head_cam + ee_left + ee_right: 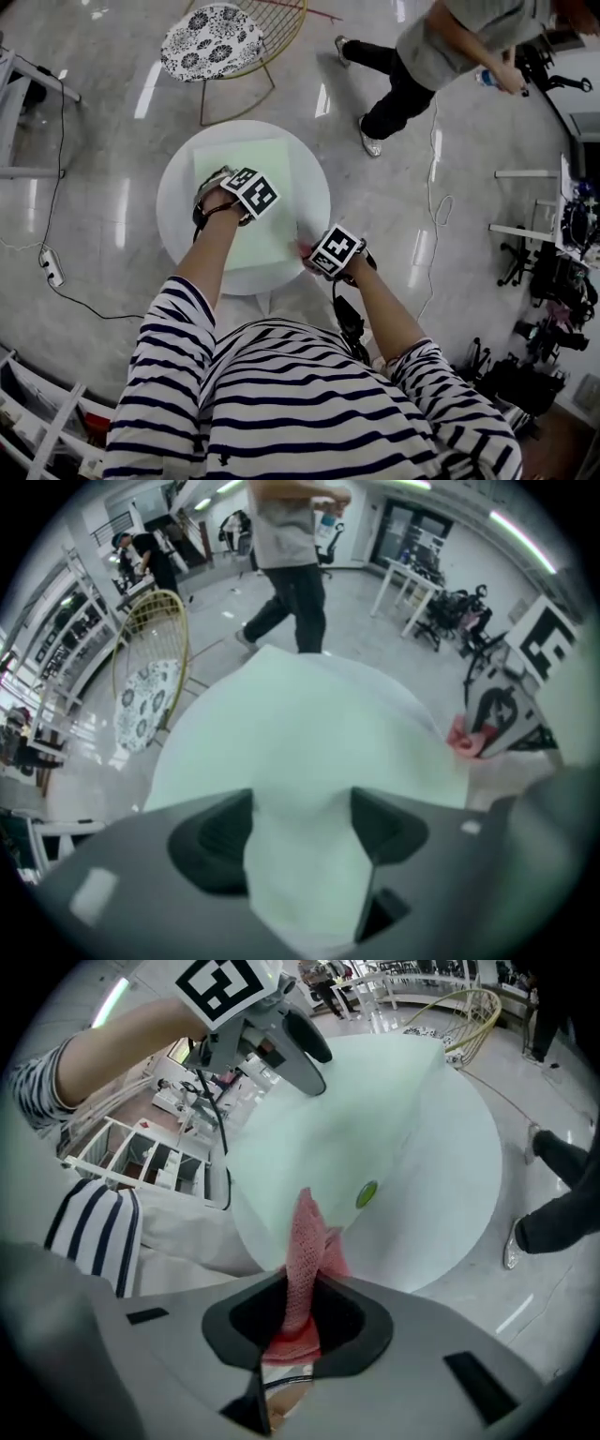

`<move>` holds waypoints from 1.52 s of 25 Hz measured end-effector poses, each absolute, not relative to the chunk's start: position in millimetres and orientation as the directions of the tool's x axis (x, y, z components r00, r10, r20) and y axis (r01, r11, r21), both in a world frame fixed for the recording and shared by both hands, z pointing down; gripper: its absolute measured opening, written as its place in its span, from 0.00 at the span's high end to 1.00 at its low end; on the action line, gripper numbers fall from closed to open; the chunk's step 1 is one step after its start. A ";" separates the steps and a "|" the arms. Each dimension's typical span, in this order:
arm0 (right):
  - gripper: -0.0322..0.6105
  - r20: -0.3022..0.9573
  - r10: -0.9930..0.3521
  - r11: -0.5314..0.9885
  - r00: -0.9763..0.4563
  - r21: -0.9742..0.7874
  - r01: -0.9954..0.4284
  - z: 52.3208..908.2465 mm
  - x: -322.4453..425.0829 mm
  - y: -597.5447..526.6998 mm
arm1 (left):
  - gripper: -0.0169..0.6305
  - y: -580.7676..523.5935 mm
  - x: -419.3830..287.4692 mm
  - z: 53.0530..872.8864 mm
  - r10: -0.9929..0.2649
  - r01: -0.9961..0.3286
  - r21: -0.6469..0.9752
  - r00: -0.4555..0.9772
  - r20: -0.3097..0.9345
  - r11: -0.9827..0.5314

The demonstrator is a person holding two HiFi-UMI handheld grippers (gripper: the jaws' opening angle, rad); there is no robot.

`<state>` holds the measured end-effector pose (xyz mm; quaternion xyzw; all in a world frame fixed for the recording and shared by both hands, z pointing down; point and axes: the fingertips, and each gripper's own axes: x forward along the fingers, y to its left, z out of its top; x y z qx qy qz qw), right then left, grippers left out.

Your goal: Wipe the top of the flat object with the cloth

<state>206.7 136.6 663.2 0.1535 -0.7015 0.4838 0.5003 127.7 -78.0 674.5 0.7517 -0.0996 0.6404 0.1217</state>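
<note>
Round white desk [178, 202] is carrying the green flat object [267, 159]; right claw [300, 1326] is clenching the pink cloth [306, 1237], left claw [302, 832] is hovering released above.

My head camera looked steeply down onto the round white table [174, 202]. The camera on my left gripper [300, 822] sat very close over the pale green flat board [300, 724], facing across it toward the yellow wire chair [150, 658]. The camera on my right gripper [295, 1312] looked from the table's near edge across that same board; all three views shared it.
</note>
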 end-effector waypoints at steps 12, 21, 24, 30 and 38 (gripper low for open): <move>0.85 0.656 -0.010 0.419 -0.755 -0.683 -0.599 585.4 148.7 97.8 | 0.56 -65.4 122.1 571.2 -0.104 -0.382 0.163 0.590 0.801 -0.910; 0.85 0.584 -0.281 0.531 -0.761 -0.566 -0.630 534.7 108.8 66.8 | 0.67 -21.2 72.3 489.3 -0.258 -0.450 0.226 0.781 0.569 -0.864; 0.85 0.562 -0.349 0.607 -0.750 -0.475 -0.637 514.1 94.2 59.7 | 0.75 -4.1 59.6 464.7 -0.261 -0.421 0.246 0.830 0.493 -0.873; 0.85 0.456 -0.551 0.679 -0.699 -0.241 -0.693 447.6 81.9 47.8 | 0.86 26.7 35.3 409.9 -0.299 -0.372 0.162 0.888 0.350 -0.914; 0.85 0.281 -0.705 0.661 -0.651 -0.074 -0.747 367.0 68.6 43.5 | 0.87 52.4 20.1 361.8 -0.289 -0.317 0.098 0.929 0.231 -0.943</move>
